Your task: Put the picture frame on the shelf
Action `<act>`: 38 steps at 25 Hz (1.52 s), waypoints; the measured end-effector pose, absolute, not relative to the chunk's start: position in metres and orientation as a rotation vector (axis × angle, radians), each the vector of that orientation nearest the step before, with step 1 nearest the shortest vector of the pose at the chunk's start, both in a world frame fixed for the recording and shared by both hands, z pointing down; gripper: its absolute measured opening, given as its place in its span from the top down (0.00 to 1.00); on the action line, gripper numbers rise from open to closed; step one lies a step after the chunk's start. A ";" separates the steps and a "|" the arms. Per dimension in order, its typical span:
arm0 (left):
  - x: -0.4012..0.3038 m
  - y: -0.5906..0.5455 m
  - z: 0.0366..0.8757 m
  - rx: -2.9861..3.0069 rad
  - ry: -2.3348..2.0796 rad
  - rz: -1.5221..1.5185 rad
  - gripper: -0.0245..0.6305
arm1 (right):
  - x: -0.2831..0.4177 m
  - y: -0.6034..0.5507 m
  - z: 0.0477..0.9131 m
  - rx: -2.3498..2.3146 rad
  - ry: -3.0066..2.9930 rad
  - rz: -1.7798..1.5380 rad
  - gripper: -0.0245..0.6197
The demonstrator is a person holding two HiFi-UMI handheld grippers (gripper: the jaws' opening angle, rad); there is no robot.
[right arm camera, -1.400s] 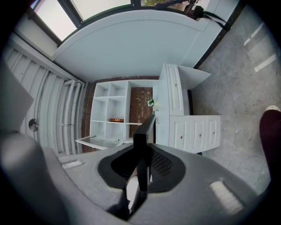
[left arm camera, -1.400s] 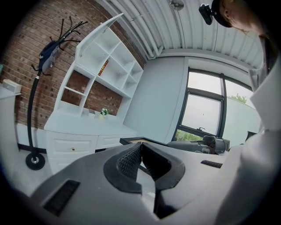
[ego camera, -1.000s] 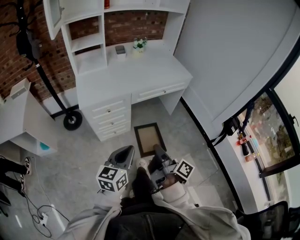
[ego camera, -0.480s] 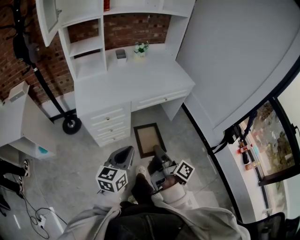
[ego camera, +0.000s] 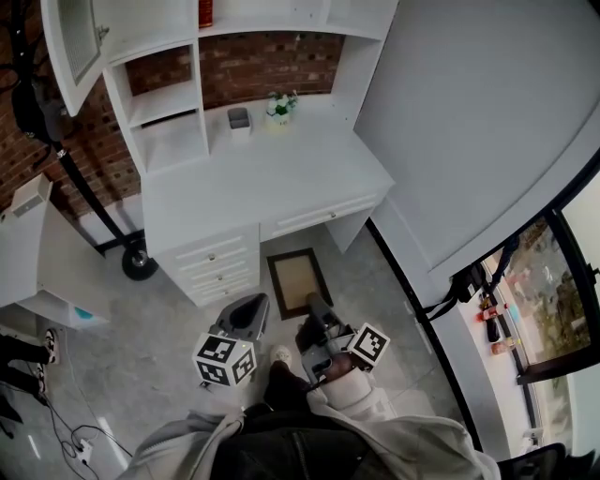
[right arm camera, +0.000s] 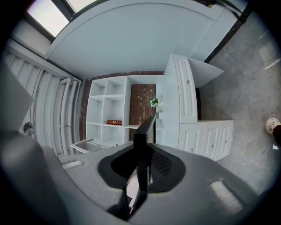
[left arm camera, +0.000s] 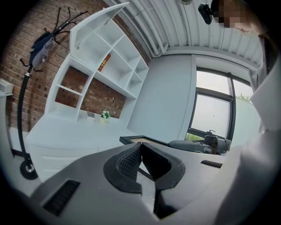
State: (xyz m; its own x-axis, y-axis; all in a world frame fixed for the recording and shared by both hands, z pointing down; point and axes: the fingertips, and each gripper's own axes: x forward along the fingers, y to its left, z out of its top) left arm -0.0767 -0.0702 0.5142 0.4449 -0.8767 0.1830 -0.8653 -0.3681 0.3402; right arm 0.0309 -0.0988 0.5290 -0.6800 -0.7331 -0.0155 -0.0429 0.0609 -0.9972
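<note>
The picture frame (ego camera: 299,280), dark-edged with a tan middle, hangs flat above the grey floor in front of the desk. My right gripper (ego camera: 316,307) is shut on its near edge. In the right gripper view the frame (right arm camera: 147,129) stands edge-on between the pads of that gripper (right arm camera: 142,158). My left gripper (ego camera: 247,307) floats beside the frame's left side, shut with nothing in it. In the left gripper view its jaws (left arm camera: 139,148) meet at the tips, and the frame (left arm camera: 141,140) shows beyond them. The white shelf unit (ego camera: 159,141) rises over the desk (ego camera: 272,178).
On the desk's back stand a small plant (ego camera: 279,103) and a grey box (ego camera: 239,119); a red book (ego camera: 205,11) lies on an upper shelf. A wheeled black stand (ego camera: 138,263) and a white side table (ego camera: 37,248) are at the left. Windows run along the right.
Both grippers and the frame have moved toward the desk, which now sits lower and nearer in the head view. The grips have not changed.
</note>
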 end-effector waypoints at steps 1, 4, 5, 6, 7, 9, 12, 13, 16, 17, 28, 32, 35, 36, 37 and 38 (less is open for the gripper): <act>-0.078 -0.076 0.514 2.315 -1.476 -0.041 0.95 | 0.030 -0.105 0.529 -0.771 1.811 -1.670 0.89; -0.080 -0.094 0.514 2.309 -1.485 -0.042 0.95 | 0.026 -0.124 0.529 -0.763 1.815 -1.678 0.88; -0.081 -0.099 0.514 2.306 -1.489 -0.042 0.95 | 0.025 -0.129 0.530 -0.760 1.817 -1.681 0.89; -0.081 -0.104 0.515 2.303 -1.493 -0.042 0.96 | 0.025 -0.134 0.531 -0.758 1.818 -1.685 0.88; -0.082 -0.108 0.515 2.301 -1.496 -0.042 0.95 | 0.024 -0.139 0.532 -0.756 1.818 -1.688 0.88; -0.083 -0.117 0.517 2.296 -1.501 -0.042 0.96 | 0.023 -0.150 0.533 -0.752 1.819 -1.692 0.88; -0.084 -0.131 0.519 2.287 -1.512 -0.041 0.95 | 0.022 -0.166 0.533 -0.747 1.828 -1.694 0.88; -0.085 -0.135 0.519 2.284 -1.517 -0.044 0.96 | 0.021 -0.171 0.533 -0.745 1.831 -1.695 0.88; -0.087 -0.150 0.517 2.277 -1.532 -0.052 0.96 | 0.019 -0.187 0.533 -0.737 1.841 -1.696 0.89; -0.088 -0.155 0.517 2.276 -1.536 -0.054 0.96 | 0.019 -0.192 0.532 -0.733 1.844 -1.697 0.89; -0.083 -0.203 0.519 2.278 -1.548 -0.059 0.96 | 0.017 -0.239 0.535 -0.714 1.858 -1.706 0.89; -0.079 -0.220 0.522 2.282 -1.547 -0.059 0.96 | 0.017 -0.256 0.537 -0.699 1.868 -1.708 0.89; -0.079 -0.233 0.523 2.279 -1.557 -0.066 0.96 | 0.017 -0.269 0.537 -0.694 1.875 -1.707 0.89; -0.079 -0.237 0.524 2.276 -1.561 -0.069 0.96 | 0.017 -0.274 0.538 -0.693 1.879 -1.705 0.89; -0.080 -0.242 0.525 2.272 -1.565 -0.071 0.96 | 0.017 -0.278 0.538 -0.692 1.883 -1.704 0.89; -0.080 -0.246 0.526 2.268 -1.569 -0.071 0.96 | 0.017 -0.282 0.539 -0.690 1.887 -1.705 0.88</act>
State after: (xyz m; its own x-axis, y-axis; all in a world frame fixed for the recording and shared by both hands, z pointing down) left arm -0.0800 -0.2458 0.5262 0.3751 -0.9110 0.1716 -0.8917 -0.3039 0.3355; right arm 0.0168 -0.2822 0.5392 -0.7462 -0.6651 -0.0297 -0.0376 0.0867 -0.9955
